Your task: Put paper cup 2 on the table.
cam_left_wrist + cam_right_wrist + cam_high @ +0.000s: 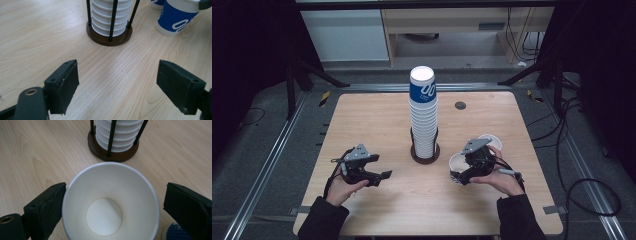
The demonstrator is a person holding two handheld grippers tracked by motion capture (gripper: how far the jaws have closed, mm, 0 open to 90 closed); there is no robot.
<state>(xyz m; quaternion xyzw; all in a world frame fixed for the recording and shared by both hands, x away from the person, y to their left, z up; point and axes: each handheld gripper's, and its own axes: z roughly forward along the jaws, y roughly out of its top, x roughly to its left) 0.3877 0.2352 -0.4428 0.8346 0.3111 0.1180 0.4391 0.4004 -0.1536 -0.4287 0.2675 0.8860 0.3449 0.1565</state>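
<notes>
The left gripper (384, 174) rests low over the wooden table (377, 130), near-left of the cup stack (423, 112) — its jaws stand spread wide with only bare wood between them, as the left gripper view shows. Its hand (343, 187) grips it from behind.

The right gripper (460, 176) sits near-right of the stack, held by the right hand (502, 179). Its jaws are set either side of an upright paper cup (110, 202), whose white inside faces up. The left jaw lies right against the cup's rim, while the right jaw stands clear of it with wood showing between — so the cup is not pinched. The cup stands on the table, just nearer than the stack's base.

Just beyond the right gripper, to the right of the stack, a second cup (490, 141) stands upright; in the left gripper view its blue band shows behind the first one.

The stack itself rises at the table's middle, white ribbed cups nested in a holder (109, 37) with a dark round base and thin black rods; the top cup carries a blue band.

Beyond the stack, a small dark disc (460, 105) lies on the far part of the table.
</notes>
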